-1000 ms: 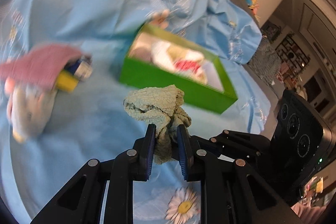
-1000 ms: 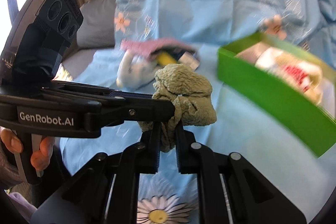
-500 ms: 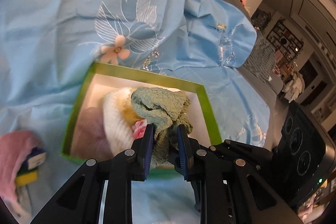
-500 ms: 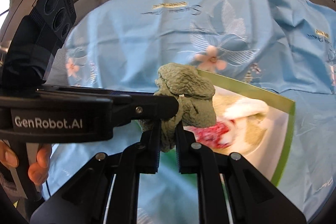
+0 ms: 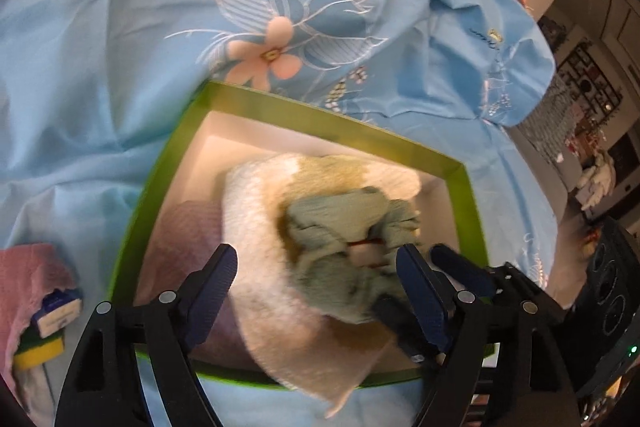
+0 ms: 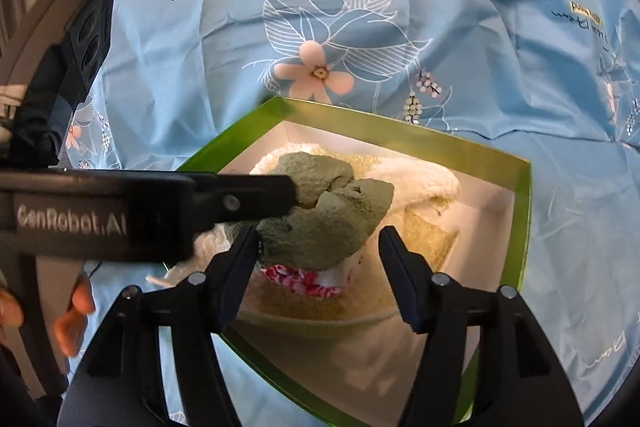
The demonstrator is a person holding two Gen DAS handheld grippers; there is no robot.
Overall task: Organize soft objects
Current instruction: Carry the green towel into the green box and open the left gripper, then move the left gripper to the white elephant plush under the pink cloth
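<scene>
Claws (image 5: 316, 291) just opened; cloth (image 6: 328, 215) released into box (image 6: 524, 227).

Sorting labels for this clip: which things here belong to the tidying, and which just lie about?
In the job: green cloth; green box; white towel; left tool; right tool.
Lying about: pink cloth; sponge; blue sheet.

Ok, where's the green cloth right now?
The green cloth lies in the green box on the white towel, over a red-and-white item, between the open fingers of both grippers.
</scene>
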